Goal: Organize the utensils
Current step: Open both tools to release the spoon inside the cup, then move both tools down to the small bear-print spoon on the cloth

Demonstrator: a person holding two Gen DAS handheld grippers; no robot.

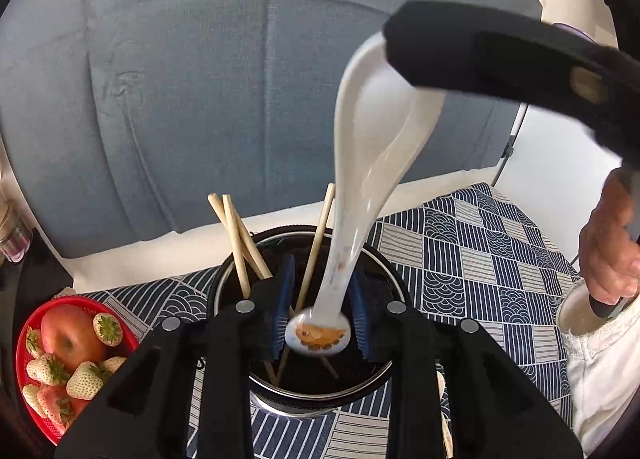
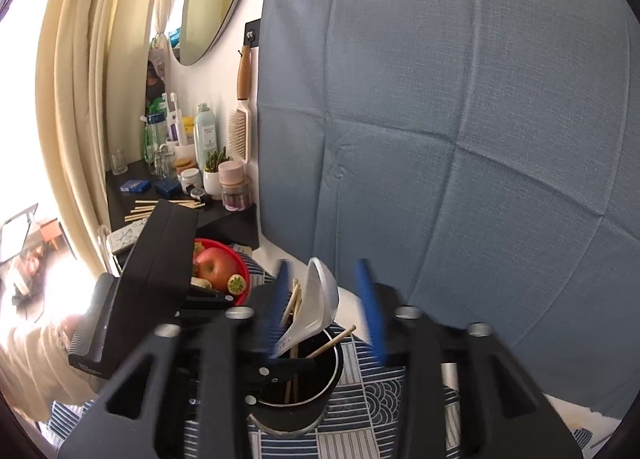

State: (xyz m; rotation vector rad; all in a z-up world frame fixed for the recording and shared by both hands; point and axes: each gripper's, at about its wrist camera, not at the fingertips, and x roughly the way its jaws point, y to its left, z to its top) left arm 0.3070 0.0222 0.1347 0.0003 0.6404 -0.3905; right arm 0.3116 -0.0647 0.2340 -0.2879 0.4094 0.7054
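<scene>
Left tool [image 1: 319, 323] grips glossy white ceramic spoon [image 1: 372, 163] over black cylindrical holder [image 1: 384, 271]; right tool [image 2: 330, 307] wide.

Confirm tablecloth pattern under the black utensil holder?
Navy and beige patchwork tablecloth with stripes and wave scallops; clearest in left wrist view.

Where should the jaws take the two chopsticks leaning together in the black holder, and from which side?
Grip the chopsticks on their bare upper ends above the holder rim, coming from above-left in the left wrist view: they lean that way, clear of the white spoon; their lower parts are sunk inside.
</scene>
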